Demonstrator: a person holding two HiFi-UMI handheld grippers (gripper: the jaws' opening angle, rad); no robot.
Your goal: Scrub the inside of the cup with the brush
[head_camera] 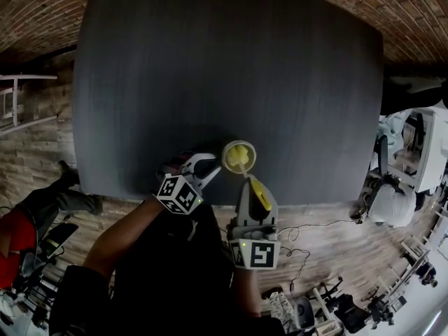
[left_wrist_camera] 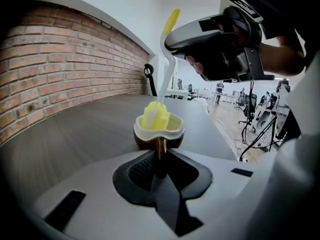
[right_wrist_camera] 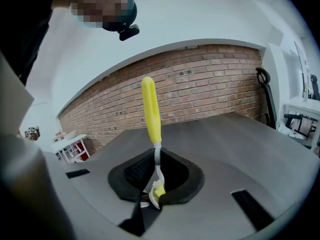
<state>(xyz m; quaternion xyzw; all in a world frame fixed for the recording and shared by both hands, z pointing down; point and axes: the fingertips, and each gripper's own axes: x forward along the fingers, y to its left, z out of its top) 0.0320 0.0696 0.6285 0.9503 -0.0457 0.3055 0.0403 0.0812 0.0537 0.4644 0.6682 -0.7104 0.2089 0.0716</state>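
Room: dark grey table [head_camera: 210,68] is standing beside a brick wall [left_wrist_camera: 60,69].
Left tongs [left_wrist_camera: 159,156]: clamping the cup [left_wrist_camera: 159,133] by its handle.
Right tongs [right_wrist_camera: 156,181]: gripping the yellow brush [right_wrist_camera: 151,109] by its stem.

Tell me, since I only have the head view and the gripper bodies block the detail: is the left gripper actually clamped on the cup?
Observer: Yes. The left gripper view shows the left gripper shut on the brown handle of the cup.
Operator: Where does the other one hold the brush?
Observer: The right gripper is shut on the brush at its white neck, just below the yellow grip.
Operator: Are the bristles in the cup?
Observer: The yellow bristle head sits inside the cup and sticks up above its pale rim.
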